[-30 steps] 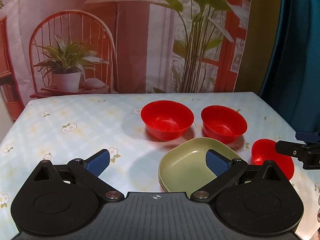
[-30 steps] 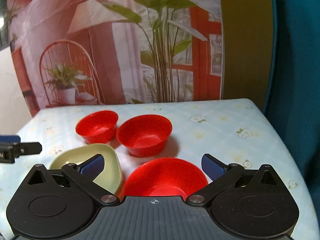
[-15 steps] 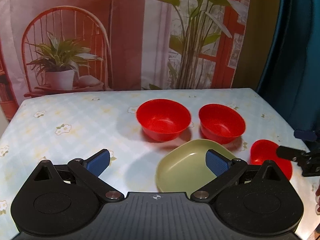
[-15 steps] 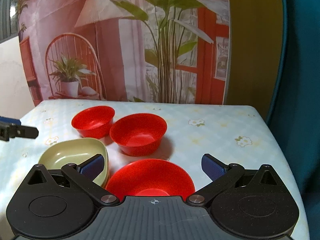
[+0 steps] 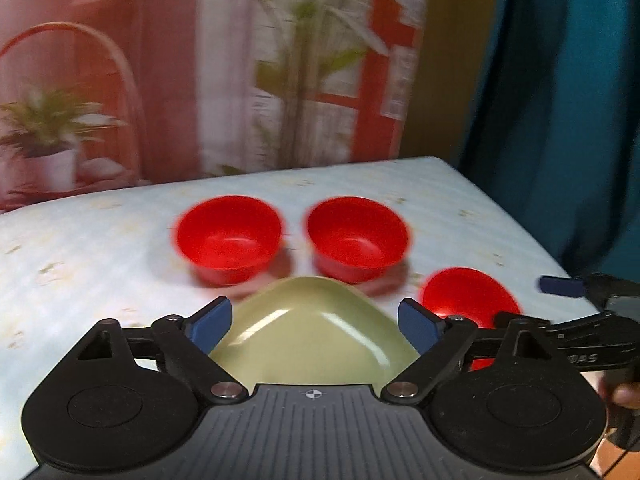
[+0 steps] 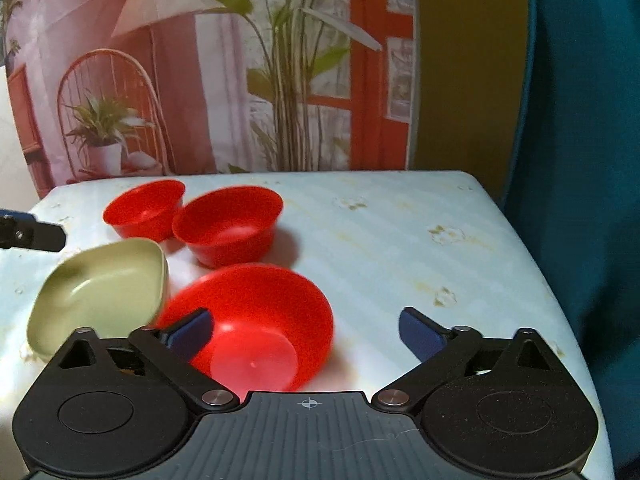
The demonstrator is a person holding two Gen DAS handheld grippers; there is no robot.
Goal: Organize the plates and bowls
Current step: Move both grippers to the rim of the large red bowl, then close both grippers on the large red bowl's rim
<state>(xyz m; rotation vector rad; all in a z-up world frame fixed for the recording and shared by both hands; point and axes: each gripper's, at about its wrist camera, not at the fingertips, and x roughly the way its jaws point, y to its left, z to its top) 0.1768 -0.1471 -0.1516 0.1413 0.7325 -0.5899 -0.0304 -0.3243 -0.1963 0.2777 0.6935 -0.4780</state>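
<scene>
Left tongs (image 5: 314, 326), spread and closing, straddle the green plate (image 5: 312, 336); right tongs (image 6: 308, 334), spread and closing, straddle the nearest red bowl (image 6: 256, 320)

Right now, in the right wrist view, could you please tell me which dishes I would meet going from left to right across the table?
Green plate → far-left red bowl → middle red bowl → nearest red bowl.

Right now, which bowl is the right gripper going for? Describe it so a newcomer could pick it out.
On the floral tablecloth, three red bowls sit around a green square plate. It is the nearest red bowl, right of the plate, between the right gripper jaws, which are closing. The other two red bowls sit side by side farther back.
</scene>
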